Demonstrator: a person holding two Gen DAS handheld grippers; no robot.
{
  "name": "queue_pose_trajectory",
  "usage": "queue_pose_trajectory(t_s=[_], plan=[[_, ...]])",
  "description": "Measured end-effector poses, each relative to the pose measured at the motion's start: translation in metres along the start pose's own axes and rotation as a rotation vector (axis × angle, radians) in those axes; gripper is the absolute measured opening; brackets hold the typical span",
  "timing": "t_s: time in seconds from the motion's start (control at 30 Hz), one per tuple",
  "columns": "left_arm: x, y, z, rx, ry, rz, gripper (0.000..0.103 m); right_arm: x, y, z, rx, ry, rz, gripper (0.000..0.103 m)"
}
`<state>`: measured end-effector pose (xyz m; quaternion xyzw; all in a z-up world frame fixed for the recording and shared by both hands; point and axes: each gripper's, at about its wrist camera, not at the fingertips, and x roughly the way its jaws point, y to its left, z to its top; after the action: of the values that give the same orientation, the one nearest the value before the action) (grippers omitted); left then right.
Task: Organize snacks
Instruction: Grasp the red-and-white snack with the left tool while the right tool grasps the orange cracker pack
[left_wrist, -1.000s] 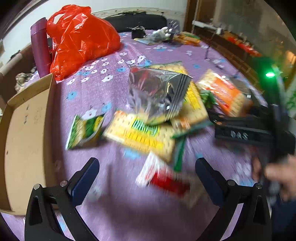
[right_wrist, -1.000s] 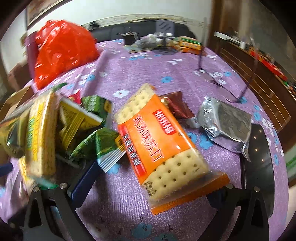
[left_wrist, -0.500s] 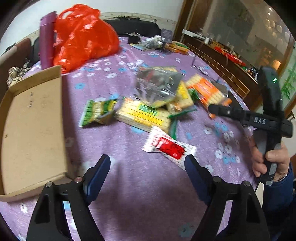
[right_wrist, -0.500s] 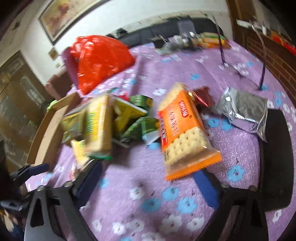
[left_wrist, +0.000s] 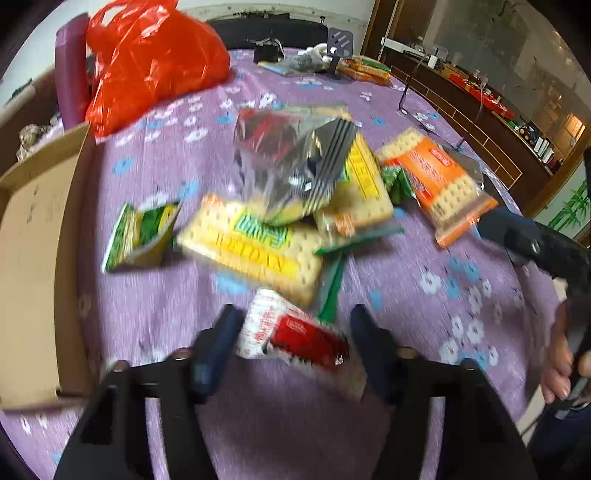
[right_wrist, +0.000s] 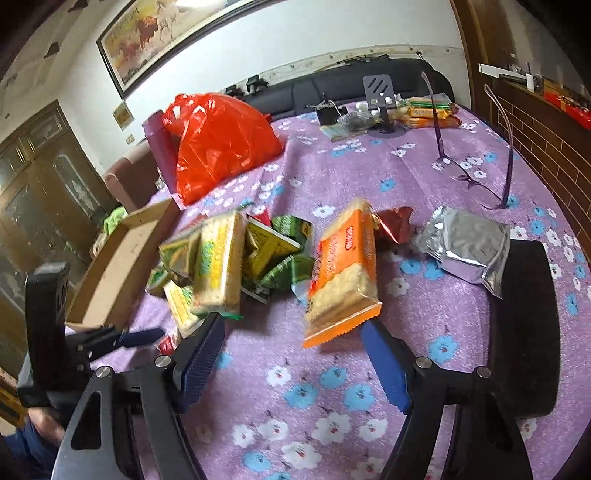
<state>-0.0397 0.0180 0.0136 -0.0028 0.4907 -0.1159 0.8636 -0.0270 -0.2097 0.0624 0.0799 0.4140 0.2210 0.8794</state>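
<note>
Your left gripper (left_wrist: 295, 336) has just been closing around the near red-and-white snack packet (left_wrist: 291, 338), pads not yet pressing it. Your right gripper (right_wrist: 291, 350) stands open, near the orange cracker pack (right_wrist: 343, 273). First pickup seems underway.

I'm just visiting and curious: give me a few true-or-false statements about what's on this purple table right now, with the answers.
1. The cardboard box is full of snacks. False: its visible inside is bare.
2. A red-and-white packet lies between the left gripper fingers. True.
3. The right gripper is clamped on the orange cracker pack. False: its jaws are apart, not pressing it.
4. A red plastic bag sits on the table. True.
5. The eyeglasses lie inside the box. False: they stand on the tablecloth.
</note>
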Motion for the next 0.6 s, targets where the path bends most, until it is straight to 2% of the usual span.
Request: queue_pose_trajectory(t_s=[0.13,0.33,0.5,0.6], plan=[[-0.003,0.000,-0.002,0.031,0.002,-0.028,0.037,-0.010,-0.010,-0.004,0.004,-0.010,-0.011,0.080],[-0.015,0.015,-0.016,0.033,-0.007,-0.084,0.030,-0.016,-0.023,0.006,0.004,-0.023,-0.056,0.080],[-0.021,0.028,-0.022,0.002,-0.016,-0.108,0.028,0.012,-0.020,0.019,-0.030,0.044,-0.091,0.080],[-0.027,0.034,-0.023,-0.012,-0.022,-0.128,0.025,0.031,-0.014,0.025,-0.081,0.072,-0.164,0.079]])
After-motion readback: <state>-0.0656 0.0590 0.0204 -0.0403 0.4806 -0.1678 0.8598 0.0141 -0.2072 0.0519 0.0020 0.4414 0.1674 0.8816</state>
